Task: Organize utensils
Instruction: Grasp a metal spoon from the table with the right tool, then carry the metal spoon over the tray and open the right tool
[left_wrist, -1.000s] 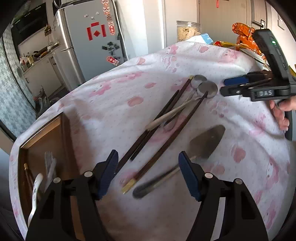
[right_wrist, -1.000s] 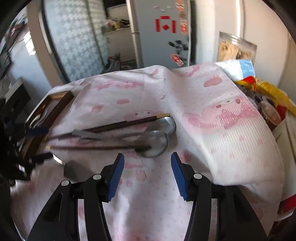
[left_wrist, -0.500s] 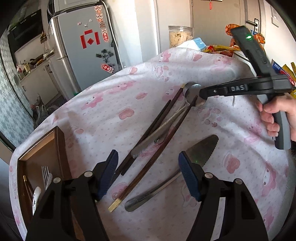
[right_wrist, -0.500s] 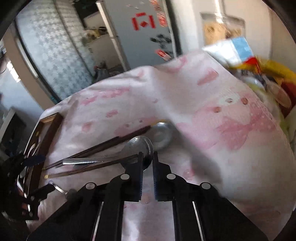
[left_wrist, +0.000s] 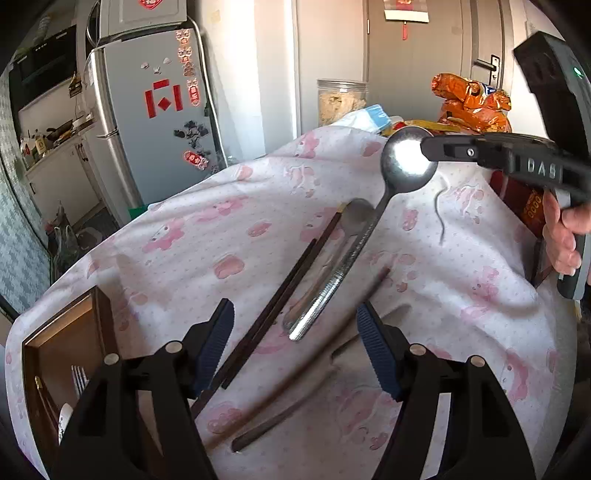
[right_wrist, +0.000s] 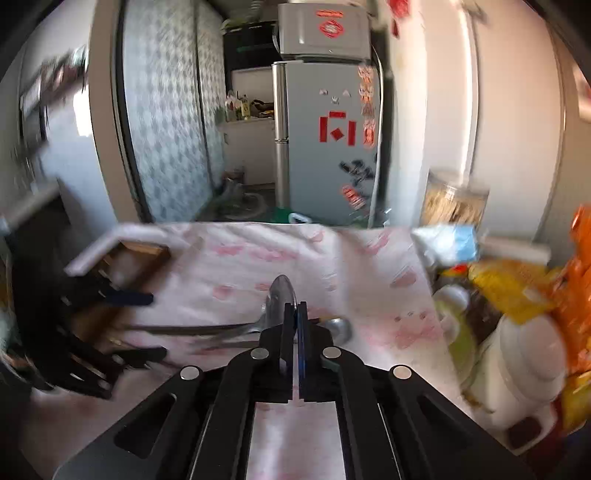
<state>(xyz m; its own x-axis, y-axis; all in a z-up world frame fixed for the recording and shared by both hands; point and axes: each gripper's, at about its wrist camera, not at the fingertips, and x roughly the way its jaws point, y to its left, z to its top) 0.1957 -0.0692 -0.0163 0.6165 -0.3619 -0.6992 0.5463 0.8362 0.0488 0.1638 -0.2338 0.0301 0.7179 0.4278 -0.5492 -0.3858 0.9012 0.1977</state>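
Lifted since a second ago, the spoon (left_wrist: 405, 159) now hangs bowl-up above the pink tablecloth (left_wrist: 461, 295), clamped at its bowl rim by the right gripper (right_wrist: 294, 314), its handle slanting down over the chopsticks (left_wrist: 280, 299). Open cloth lies right of the utensils; the wooden tray (left_wrist: 55, 332) sits at the left edge. Left gripper (left_wrist: 295, 343) hovers, jaws apart, empty.

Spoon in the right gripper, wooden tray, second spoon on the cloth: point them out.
spoon (left_wrist: 408, 160), left wrist view, on the bright bowl.
wooden tray (left_wrist: 62, 326), left wrist view, on its top rim.
second spoon (left_wrist: 356, 216), left wrist view, on the bowl lying on the cloth.
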